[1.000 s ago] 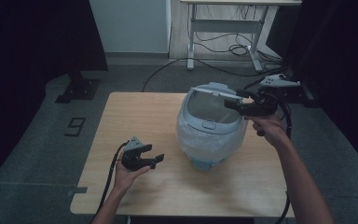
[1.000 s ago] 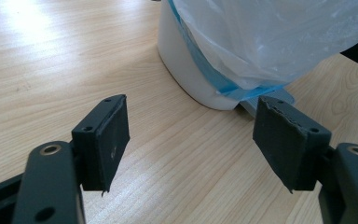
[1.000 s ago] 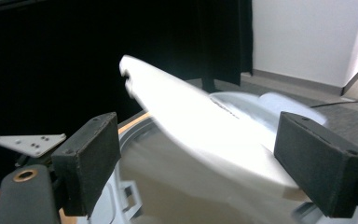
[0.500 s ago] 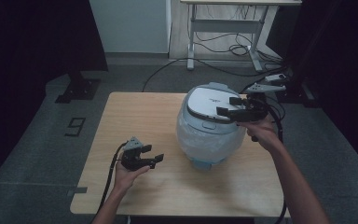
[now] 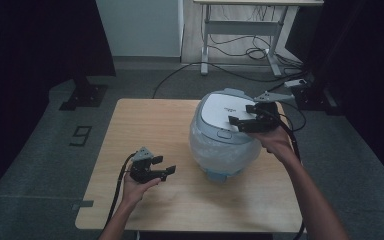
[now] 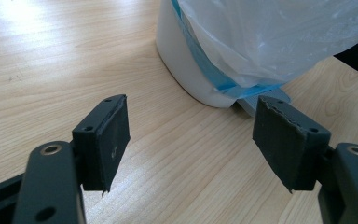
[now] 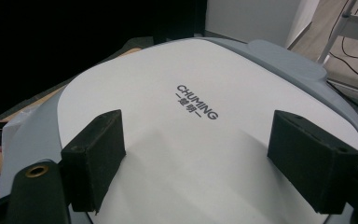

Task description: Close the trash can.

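Note:
A round white and grey rice cooker (image 5: 223,137) stands on the wooden table (image 5: 145,125), its body wrapped in clear plastic film (image 6: 279,37). Its white lid (image 7: 186,116), printed CHUMING, lies down on the body. My right gripper (image 5: 242,119) is open and rests over the lid's right side, jaws spread wide above the white top. My left gripper (image 5: 164,168) is open, low over the table left of the cooker, pointing at its base (image 6: 191,74). Nothing is between its pads (image 6: 112,135).
A metal-framed desk (image 5: 245,30) with loose cables stands on the floor beyond the table. Dark curtains hang on both sides. A black stand base (image 5: 82,95) sits on the floor at the left. Bare wood lies at the table's left and front.
The cooker lid has swung down from raised to lying flat on the body, with my right gripper following it down and leftward. My left gripper has barely moved.

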The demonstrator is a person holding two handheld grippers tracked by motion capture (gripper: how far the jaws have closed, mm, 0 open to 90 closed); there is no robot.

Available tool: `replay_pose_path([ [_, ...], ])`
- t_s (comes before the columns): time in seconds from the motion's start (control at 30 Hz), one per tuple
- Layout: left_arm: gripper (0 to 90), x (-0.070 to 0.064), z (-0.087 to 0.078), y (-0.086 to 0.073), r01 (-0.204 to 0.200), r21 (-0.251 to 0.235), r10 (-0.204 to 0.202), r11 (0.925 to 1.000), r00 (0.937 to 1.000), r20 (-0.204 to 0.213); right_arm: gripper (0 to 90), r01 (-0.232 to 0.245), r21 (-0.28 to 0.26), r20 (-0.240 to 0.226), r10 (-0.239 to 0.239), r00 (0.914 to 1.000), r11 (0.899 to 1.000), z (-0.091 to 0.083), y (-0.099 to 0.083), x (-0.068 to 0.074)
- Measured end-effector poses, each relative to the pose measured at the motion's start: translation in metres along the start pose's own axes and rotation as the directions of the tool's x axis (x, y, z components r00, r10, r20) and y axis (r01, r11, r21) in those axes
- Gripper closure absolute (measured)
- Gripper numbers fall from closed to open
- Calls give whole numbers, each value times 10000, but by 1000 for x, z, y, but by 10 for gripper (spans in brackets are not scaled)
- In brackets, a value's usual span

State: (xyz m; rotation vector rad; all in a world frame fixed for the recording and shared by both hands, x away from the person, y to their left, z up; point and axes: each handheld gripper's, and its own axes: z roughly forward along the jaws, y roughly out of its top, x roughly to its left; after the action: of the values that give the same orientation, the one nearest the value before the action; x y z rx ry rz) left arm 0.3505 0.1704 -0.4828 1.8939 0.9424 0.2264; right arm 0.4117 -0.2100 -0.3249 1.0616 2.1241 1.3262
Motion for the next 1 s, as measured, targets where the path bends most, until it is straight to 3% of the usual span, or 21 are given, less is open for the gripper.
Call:
replay_pose_path([
  [0.37,269,-3,0,1,-8,-6,8,10000,10000,39,205,-110,32,480,109,9988,9999,-1,-1,7],
  [0.4,269,-3,0,1,-26,8,26,10000,10000,42,226,191,57,680,-194,9975,9998,-1,-3,9],
  [0.43,269,-3,1,1,-33,27,33,10000,10000,48,227,163,-1,756,-163,9970,9999,-1,-4,11],
  [0.63,269,-3,2,0,-69,58,69,10000,10000,62,227,119,-137,768,-109,9970,9998,-2,-5,12],
  [0.83,269,-1,2,-1,-1,67,0,10000,10000,59,265,44,-627,784,5,9969,9980,-7,-12,11],
  [1.0,269,0,2,-1,8,56,-9,10000,10000,41,270,-323,-1204,624,400,9973,9922,-19,-20,4],
])
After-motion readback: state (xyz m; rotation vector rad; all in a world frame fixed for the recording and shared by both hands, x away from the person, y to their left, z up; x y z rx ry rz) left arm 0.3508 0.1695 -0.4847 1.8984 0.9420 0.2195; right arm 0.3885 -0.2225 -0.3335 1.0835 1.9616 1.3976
